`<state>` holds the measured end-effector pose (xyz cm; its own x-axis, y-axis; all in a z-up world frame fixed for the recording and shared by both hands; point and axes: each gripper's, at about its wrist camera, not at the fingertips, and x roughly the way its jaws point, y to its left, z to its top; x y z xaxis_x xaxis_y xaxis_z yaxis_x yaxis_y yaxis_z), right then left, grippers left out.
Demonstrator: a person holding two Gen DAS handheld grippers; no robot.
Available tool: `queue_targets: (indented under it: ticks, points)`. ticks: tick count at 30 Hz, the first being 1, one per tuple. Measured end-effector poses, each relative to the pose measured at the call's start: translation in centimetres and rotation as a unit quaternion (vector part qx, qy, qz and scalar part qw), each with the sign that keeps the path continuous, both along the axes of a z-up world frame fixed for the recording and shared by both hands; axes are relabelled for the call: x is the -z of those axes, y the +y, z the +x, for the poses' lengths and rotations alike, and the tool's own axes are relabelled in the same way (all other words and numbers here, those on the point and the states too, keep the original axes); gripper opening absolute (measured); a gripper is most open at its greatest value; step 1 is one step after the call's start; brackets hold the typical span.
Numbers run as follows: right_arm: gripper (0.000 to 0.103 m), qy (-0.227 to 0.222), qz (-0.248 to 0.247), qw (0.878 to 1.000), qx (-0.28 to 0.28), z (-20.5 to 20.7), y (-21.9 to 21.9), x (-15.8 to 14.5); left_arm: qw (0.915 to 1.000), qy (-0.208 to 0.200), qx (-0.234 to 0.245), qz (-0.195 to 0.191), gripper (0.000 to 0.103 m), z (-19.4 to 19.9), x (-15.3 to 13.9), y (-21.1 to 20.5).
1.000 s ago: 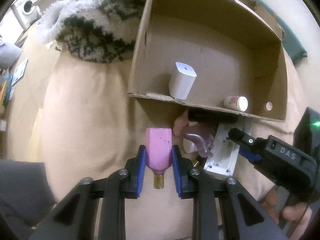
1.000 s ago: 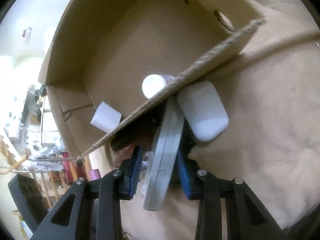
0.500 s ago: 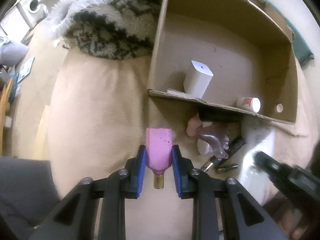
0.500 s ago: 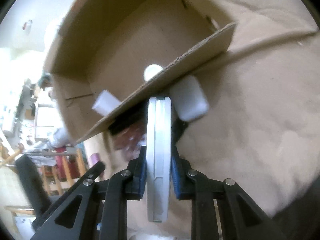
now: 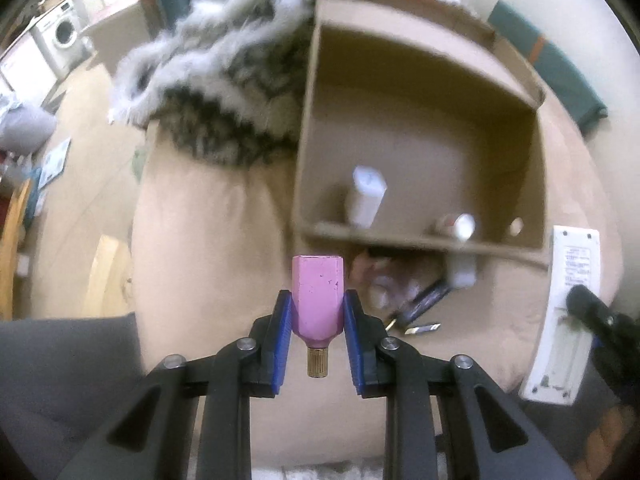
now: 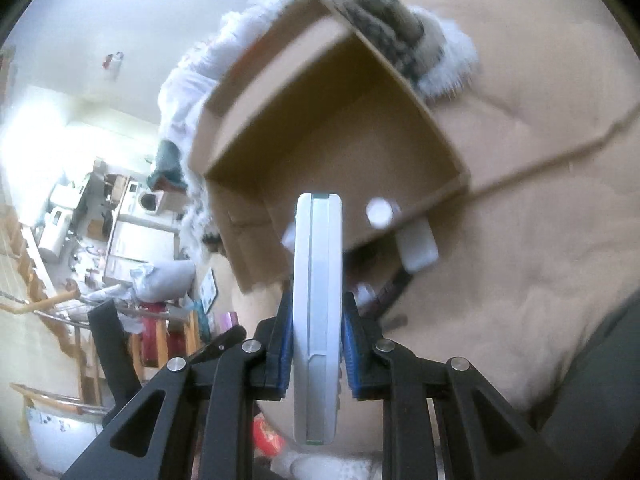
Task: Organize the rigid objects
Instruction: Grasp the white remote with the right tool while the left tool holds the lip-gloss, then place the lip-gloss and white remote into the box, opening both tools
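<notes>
Nearest the left wrist camera, the left gripper is clenched on a pink bottle, its brass cap pointing back toward the camera, raised over the beige bedding. At about 3 o'clock from it the right gripper grasps a white remote control edge-on between its blue pads; seen from the left view the remote hangs clear of the bedding. Further out, at roughly 1 o'clock, a small pile of dark and pale items still lies just outside the near wall of the cardboard box. Beyond that wall, inside the box, stand a white block and a white-capped bottle. So, by my reading, two things are stowed, two are in hand and the pile remains.
</notes>
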<state>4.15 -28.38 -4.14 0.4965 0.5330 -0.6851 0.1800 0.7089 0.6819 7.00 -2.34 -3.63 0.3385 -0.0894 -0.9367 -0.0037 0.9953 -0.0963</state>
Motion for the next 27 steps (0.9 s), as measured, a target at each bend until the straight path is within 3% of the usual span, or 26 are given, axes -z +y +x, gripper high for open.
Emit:
queue_targets:
  ticks: [2, 11, 19, 27]
  points:
    - [0.023, -0.015, -0.015, 1.0, 0.001, 0.9, -0.3, -1.2, 0.9995, -0.03, 0.004, 0.013, 0.023, 1.0, -1.6, -0.4]
    - [0.023, -0.043, -0.063, 0.997, -0.002, 5.2, -0.8, -3.6, 0.9981, -0.058, 0.018, 0.009, 0.023, 5.1, -3.8, -1.8]
    - [0.023, -0.046, -0.083, 0.995, -0.018, 9.6, -1.2, -1.4, 0.9961, -0.072, 0.042, 0.029, 0.023, 9.0, -2.7, -3.3]
    - [0.023, -0.021, -0.1, 0.995, -0.024, 13.3, -1.3, 2.0, 0.996, -0.057, 0.056, 0.038, 0.023, 11.7, 0.4, -5.2]
